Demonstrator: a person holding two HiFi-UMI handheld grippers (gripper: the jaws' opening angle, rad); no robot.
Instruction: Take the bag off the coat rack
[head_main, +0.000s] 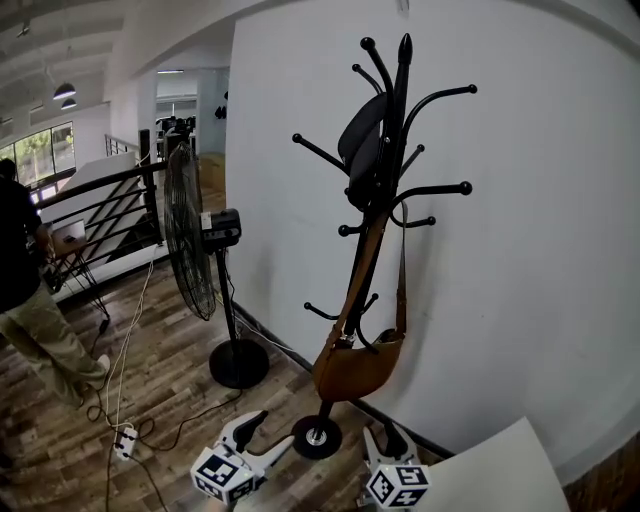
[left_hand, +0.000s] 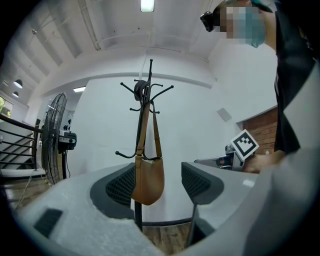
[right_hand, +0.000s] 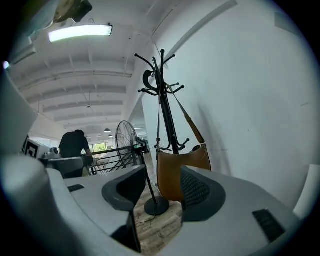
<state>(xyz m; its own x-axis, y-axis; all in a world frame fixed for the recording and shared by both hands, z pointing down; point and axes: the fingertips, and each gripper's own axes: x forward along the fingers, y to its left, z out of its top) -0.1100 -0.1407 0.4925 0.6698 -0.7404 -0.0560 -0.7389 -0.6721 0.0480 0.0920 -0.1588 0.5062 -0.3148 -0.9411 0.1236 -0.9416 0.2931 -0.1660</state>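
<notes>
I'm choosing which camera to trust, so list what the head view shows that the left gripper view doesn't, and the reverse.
Only the head view: a power strip on the floor and a person at the far left. Only the left gripper view: the wearer's torso and a wall plate. Both: the rack, the brown bag hanging on it, and the fan.
</notes>
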